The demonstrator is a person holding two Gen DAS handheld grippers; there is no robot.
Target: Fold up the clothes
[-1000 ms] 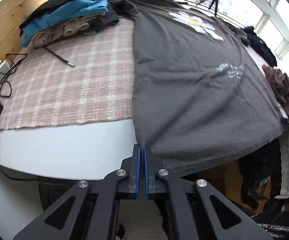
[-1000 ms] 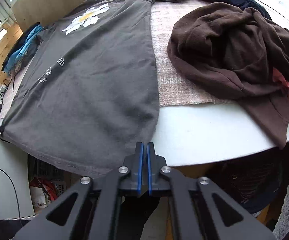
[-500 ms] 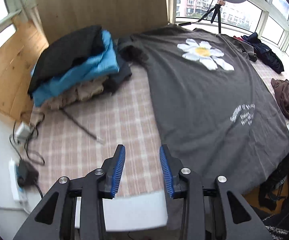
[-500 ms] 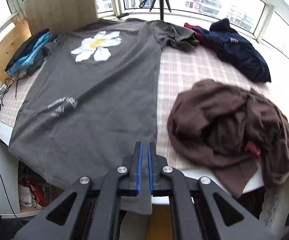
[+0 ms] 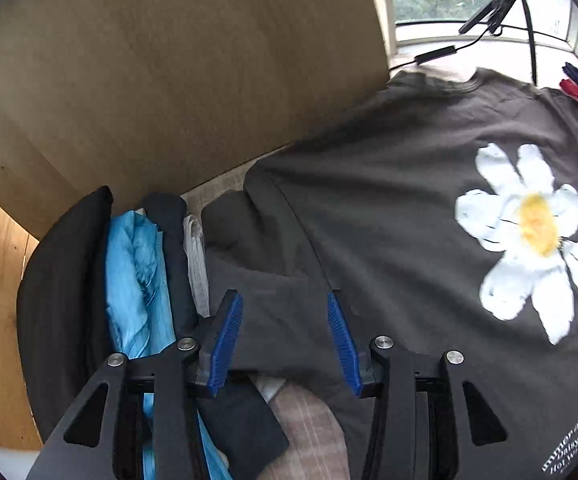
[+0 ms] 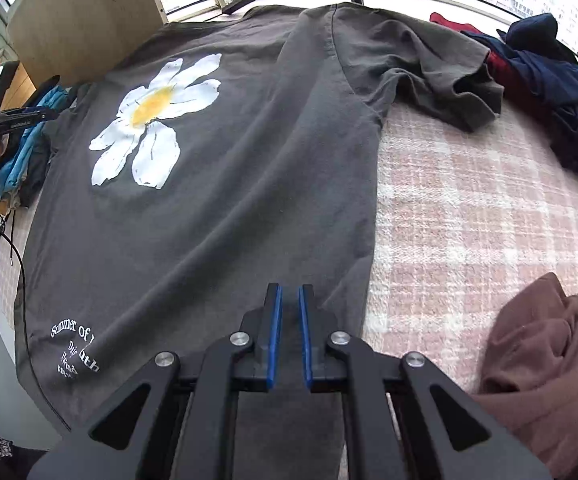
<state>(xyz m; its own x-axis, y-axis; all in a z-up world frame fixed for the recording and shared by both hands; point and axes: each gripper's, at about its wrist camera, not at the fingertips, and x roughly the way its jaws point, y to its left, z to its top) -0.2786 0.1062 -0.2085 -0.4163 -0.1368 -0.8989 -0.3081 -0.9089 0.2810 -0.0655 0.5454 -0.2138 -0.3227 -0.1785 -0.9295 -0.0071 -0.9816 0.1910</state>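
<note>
1. Where my two grippers reach forward, the biggest thing beneath them is the plaid blanket (image 6: 469, 208), pink and cream, spreading to the right of my right gripper (image 6: 287, 304) and showing as a small patch under my left gripper (image 5: 285, 312).
2. Spread flat on that blanket lies the dark grey T-shirt (image 6: 249, 168) — it runs ahead of and to the left of my right gripper, with its far sleeve (image 6: 441, 76) rumpled ahead to the right.
3. Ahead and to the right of my left gripper sits the shirt's white daisy print (image 5: 529, 236); the near sleeve (image 5: 257, 264) is bunched directly between and beyond its blue pads.
4. Left of my left gripper stands a stack of folded clothes (image 5: 137, 272) — black and bright blue layers, touching the sleeve's edge.
5. Low to the right of my right gripper is a heap of brown garment (image 6: 549, 360); far ahead to the right, a navy garment (image 6: 549, 76).
6. My left gripper is spread wide with nothing between its pads, hovering over the sleeve.
7. My right gripper is parted only a narrow way, above the shirt's side; I cannot tell whether cloth is caught between the pads.
8. White lettering (image 6: 73, 348) marks the shirt near the hem, left of my right gripper.
</note>
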